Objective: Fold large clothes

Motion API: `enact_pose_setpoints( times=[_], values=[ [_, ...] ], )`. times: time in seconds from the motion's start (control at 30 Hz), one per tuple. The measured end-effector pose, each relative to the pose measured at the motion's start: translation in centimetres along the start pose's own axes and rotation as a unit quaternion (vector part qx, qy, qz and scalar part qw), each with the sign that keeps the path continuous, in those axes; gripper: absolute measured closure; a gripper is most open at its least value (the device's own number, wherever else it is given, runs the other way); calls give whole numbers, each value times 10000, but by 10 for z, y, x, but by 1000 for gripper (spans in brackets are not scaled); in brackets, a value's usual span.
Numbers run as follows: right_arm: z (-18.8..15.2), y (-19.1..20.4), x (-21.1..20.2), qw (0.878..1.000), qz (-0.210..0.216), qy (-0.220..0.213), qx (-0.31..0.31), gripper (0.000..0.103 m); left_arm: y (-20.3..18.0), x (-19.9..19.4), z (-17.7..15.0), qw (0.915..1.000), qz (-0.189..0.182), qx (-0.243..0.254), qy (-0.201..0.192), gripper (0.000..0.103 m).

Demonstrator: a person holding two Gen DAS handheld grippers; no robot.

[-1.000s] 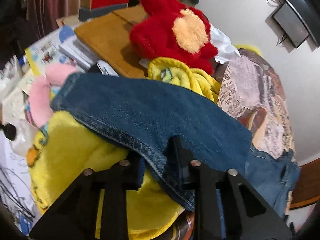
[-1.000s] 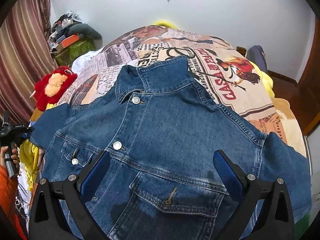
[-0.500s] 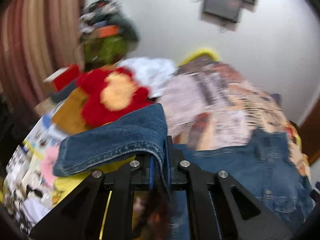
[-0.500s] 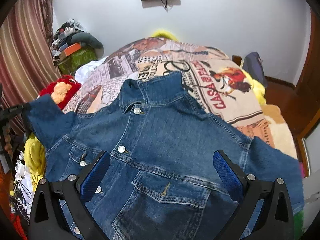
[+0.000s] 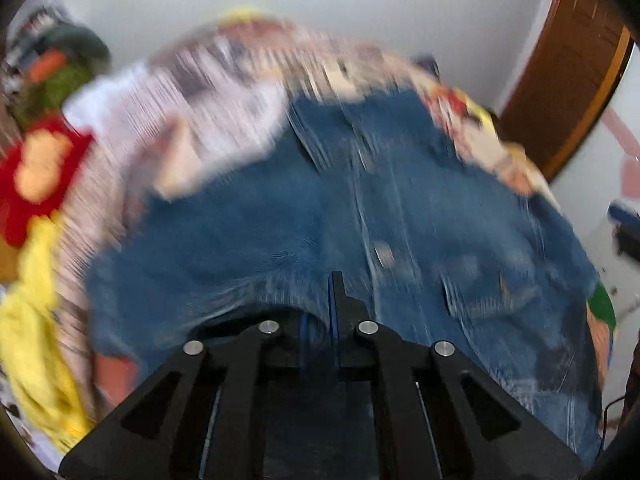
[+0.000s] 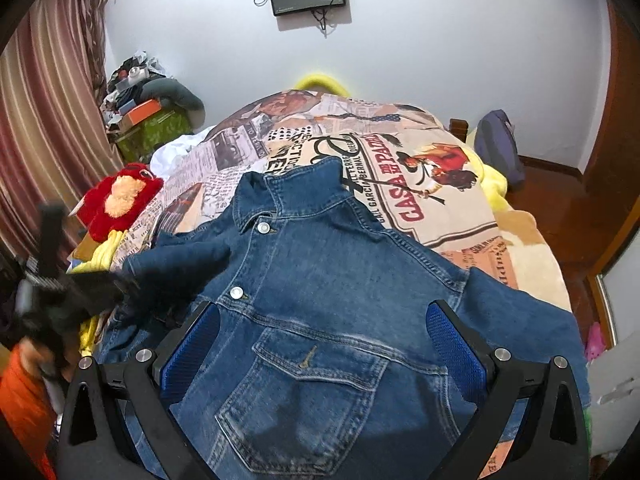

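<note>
A blue denim jacket (image 6: pixel 320 280) lies front up on the bed, collar at the far end, buttons and chest pocket showing. My left gripper (image 5: pixel 320 320) is shut on the jacket's left sleeve (image 6: pixel 180 256), with denim pinched between its pads; its view is blurred. The right wrist view shows that gripper (image 6: pixel 124 288) at the left edge, holding the sleeve folded inward over the jacket's chest. My right gripper (image 6: pixel 320 344) hovers open above the lower chest, blue pads (image 6: pixel 192 344) wide apart with nothing between them.
A newspaper-print bedcover (image 6: pixel 420 200) lies under the jacket. A red plush toy (image 6: pixel 120 200) and yellow blanket (image 6: pixel 100 256) crowd the bed's left side, with clutter (image 6: pixel 148 112) behind. A backpack (image 6: pixel 496 148) stands at the right, an orange sleeve (image 6: pixel 20 400) at lower left.
The left gripper closed on the sleeve and swung it from off the bed's left side rightward over the jacket front, rolling as it went. The right gripper rose slightly, still open.
</note>
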State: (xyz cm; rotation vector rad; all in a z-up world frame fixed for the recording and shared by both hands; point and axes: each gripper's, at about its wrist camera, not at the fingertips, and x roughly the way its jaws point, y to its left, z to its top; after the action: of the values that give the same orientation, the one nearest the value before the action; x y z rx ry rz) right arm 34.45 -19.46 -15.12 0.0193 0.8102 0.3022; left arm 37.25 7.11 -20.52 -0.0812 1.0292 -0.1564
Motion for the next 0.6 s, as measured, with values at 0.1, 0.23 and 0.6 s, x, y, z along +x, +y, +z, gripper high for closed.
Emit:
enact_pose_setpoints(
  times=[0.1, 0.23, 0.6],
  values=[
    [-3, -2, -2, 10000, -17, 46, -39, 1, -12, 26, -19, 9989, -93, -61, 454, 95],
    [-7, -1, 3, 9998, -30, 160, -61, 1, -11, 22, -33, 9983, -244, -193, 490, 83],
    [-7, 16, 40, 9985, -4, 516, -182, 1, 96, -54, -32, 9864, -266, -1547, -485, 32]
  ],
)
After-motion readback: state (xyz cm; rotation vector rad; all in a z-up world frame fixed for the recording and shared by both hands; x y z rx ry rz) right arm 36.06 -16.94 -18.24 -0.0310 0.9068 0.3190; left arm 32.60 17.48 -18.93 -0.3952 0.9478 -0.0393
